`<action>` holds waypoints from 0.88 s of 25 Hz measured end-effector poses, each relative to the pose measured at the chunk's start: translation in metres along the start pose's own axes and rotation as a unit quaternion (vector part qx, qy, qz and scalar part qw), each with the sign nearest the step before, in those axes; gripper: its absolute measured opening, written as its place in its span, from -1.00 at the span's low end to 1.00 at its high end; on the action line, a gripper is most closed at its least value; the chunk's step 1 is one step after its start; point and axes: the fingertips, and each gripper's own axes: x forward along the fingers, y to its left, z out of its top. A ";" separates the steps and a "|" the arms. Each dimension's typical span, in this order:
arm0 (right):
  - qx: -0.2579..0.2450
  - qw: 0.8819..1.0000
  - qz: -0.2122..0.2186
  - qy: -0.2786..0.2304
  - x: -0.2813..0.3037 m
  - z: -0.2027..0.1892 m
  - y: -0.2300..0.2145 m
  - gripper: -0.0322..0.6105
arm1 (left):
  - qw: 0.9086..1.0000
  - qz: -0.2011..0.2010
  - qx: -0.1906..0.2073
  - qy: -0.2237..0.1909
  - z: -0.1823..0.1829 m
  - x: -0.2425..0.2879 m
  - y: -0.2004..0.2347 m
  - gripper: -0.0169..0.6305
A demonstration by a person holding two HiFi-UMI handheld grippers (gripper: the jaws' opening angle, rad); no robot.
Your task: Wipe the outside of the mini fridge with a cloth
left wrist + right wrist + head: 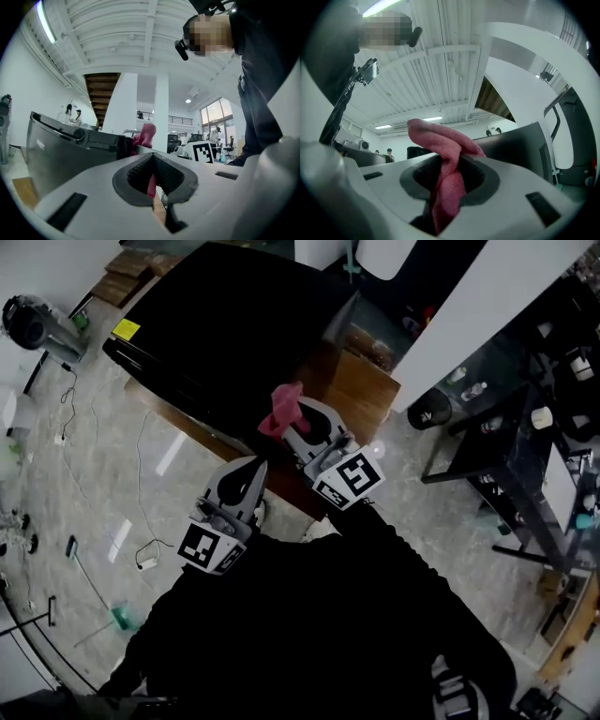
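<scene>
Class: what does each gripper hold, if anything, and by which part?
The right gripper grips the pink cloth at its bunched middle, a fold sticking out past the jaws. The left gripper holds nothing, jaws together.

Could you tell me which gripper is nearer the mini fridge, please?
Right. The right gripper, holding the cloth, is beside the mini fridge; the left gripper hangs back, apart from it.

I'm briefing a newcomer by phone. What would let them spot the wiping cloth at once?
Find the big black mini fridge on the wooden table. In front of it, the right gripper holds the cloth pinched in its jaws. It is a crumpled rag, the only pink thing in sight.
</scene>
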 end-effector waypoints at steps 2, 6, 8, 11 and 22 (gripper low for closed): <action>0.002 1.000 0.012 -0.007 0.003 -0.006 -0.002 -0.59 | 1.000 0.027 0.007 0.000 -0.001 0.002 0.002 -0.93; 0.006 1.000 0.026 -0.001 0.006 -0.031 -0.004 -0.58 | 0.998 0.058 0.027 0.009 -0.020 0.005 0.012 -0.93; 0.006 0.999 0.032 0.009 0.006 -0.048 -0.007 -0.59 | 0.997 0.076 0.028 0.015 -0.038 0.009 0.022 -0.93; 0.008 0.999 0.038 0.027 0.000 -0.076 -0.007 -0.59 | 0.995 0.101 0.009 0.028 -0.068 0.007 0.031 -0.93; -0.010 0.991 0.031 0.128 -0.022 -0.192 -0.029 -0.60 | 0.989 0.121 -0.029 0.083 -0.175 0.019 0.054 -0.93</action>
